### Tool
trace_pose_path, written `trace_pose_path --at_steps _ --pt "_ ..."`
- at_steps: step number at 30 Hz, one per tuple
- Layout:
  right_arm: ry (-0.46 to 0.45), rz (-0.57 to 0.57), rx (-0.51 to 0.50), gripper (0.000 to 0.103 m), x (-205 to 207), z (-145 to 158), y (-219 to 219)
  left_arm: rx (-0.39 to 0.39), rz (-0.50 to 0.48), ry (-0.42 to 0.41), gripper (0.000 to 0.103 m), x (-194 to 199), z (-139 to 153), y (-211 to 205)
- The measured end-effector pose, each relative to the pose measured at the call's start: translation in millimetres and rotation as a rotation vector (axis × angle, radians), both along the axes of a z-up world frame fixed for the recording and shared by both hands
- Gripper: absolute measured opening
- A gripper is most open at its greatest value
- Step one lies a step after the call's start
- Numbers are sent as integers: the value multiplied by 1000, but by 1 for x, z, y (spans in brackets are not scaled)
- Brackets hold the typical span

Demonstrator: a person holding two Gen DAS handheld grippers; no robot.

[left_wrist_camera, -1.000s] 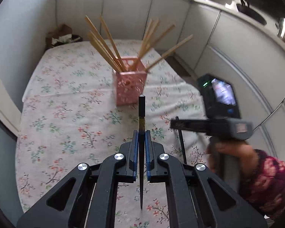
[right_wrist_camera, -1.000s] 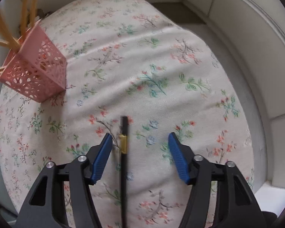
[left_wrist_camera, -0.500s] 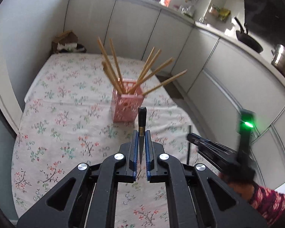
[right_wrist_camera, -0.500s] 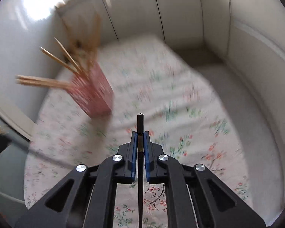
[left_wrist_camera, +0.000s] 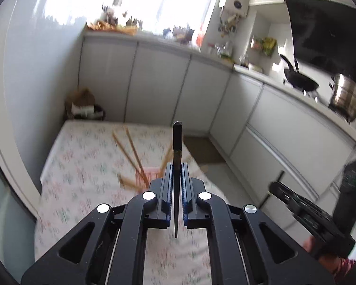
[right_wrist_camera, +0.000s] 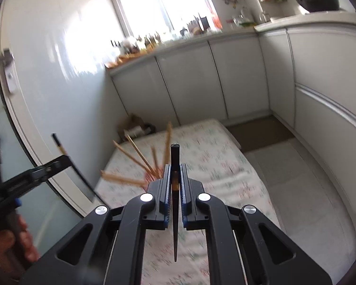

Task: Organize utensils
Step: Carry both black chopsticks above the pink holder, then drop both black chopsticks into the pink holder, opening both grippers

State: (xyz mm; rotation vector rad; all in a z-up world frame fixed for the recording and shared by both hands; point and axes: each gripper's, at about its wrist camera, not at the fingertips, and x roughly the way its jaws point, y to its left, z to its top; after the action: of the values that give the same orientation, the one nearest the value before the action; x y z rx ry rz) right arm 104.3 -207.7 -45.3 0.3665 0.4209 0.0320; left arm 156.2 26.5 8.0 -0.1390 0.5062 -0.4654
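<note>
The left tongs (left_wrist_camera: pixel 177 166) are closed tight on a black chopstick (left_wrist_camera: pixel 177 142). The stick stands straight up between the two blue pads (left_wrist_camera: pixel 169 185). Its thick end pokes out past the tips, and its thin sharp end points back toward the camera.

The right tongs (right_wrist_camera: pixel 175 166) are closed the same way on another black chopstick (right_wrist_camera: pixel 175 161), with its thick end up past the tips and its sharp end pointing back.

Just past the tips of both tongs, and lower down, sits a pink holder (left_wrist_camera: pixel 152 172). Most of it is hidden behind the tongs and it looks blurry. Wooden chopsticks (left_wrist_camera: pixel 133 149) stick out of it and fan out to the sides. The holder stands on a flowery cloth (left_wrist_camera: pixel 83 161) below the tongs.

From the right side, the left tongs show far off to the left, with a hand (right_wrist_camera: pixel 16 239) holding them. From the left side, the right tongs show low on the right.

Far ahead are white cupboards (left_wrist_camera: pixel 159 85) and a bright window (left_wrist_camera: pixel 163 0).
</note>
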Motion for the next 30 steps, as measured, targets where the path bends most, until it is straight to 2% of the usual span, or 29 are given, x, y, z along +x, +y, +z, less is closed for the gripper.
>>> trace_pose_path --at_steps 3,5,7,10,12,14,15,17,19,25,28,30 --pt "-76 -2 -10 7 4 23 -3 -4 59 -65 6 18 16 -2" --pt "-98 0 -12 7 6 30 -5 -21 89 -86 6 34 20 -5" --pt "-109 5 -17 7 14 31 -7 -3 121 -104 6 48 17 -10" --pt "-111 6 -27 7 23 25 -9 34 163 -113 6 73 2 -22" --pt "-101 5 -24 7 30 17 -10 42 181 -111 7 90 -21 -31" --pt "-72 12 -10 7 39 7 -10 109 199 -74 10 105 -46 -40" --pt "-67 13 -3 7 41 4 -10 108 194 -45 12 109 -56 -39" --pt "-72 10 -3 7 42 3 -10 44 181 -9 14 107 -67 -28" --pt "-81 13 -3 7 45 5 -8 11 201 -23 14 99 -62 -15" --pt "-195 9 15 7 55 36 8 -97 241 -107 29 66 -14 18" --pt "-266 15 6 7 66 52 21 -92 256 -134 30 54 0 22" --pt "-295 14 4 7 76 57 30 -73 265 -151 34 49 4 23"
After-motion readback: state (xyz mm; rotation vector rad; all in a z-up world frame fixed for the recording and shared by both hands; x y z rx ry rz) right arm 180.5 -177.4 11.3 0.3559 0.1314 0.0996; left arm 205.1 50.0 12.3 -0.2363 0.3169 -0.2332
